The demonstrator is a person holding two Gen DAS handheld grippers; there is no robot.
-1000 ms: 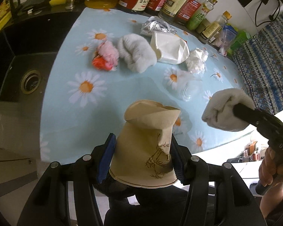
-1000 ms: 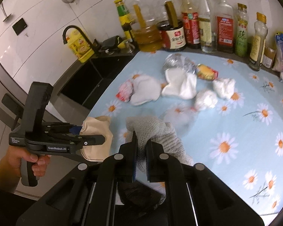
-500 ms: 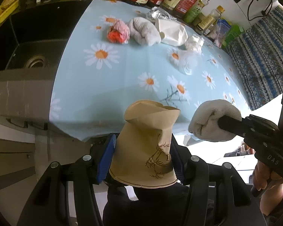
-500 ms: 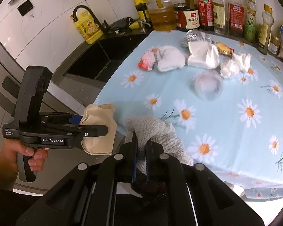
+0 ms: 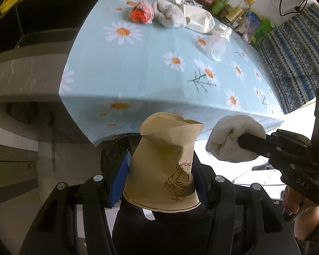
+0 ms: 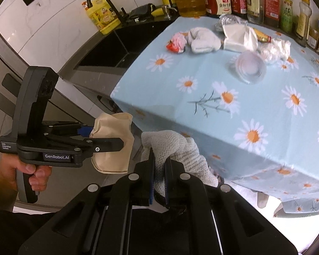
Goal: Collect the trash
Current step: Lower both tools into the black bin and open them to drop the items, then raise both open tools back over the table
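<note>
My left gripper (image 5: 161, 170) is shut on a crushed tan paper cup (image 5: 165, 163) and holds it in front of and below the table edge; the cup also shows in the right wrist view (image 6: 113, 140). My right gripper (image 6: 159, 165) is shut on a white knitted cloth wad (image 6: 174, 148), also off the table beside the cup; the wad also shows in the left wrist view (image 5: 234, 140). More trash lies at the table's far side: a pink and red wrapper (image 6: 176, 42), a white cloth (image 6: 204, 39), a white paper bag (image 6: 238, 36), crumpled plastic (image 6: 274, 50) and a clear plastic lid (image 6: 251, 67).
The table carries a light blue daisy cloth (image 6: 202, 106). Bottles of sauce and oil (image 6: 253, 0) line its back edge. A black sink (image 6: 117, 48) with a tap sits to the left. A blue patterned fabric (image 5: 297, 53) is at the right.
Both grippers have pulled back and down from the table with the cup and the cloth wad still held. The table edge now lies ahead of and above them.
</note>
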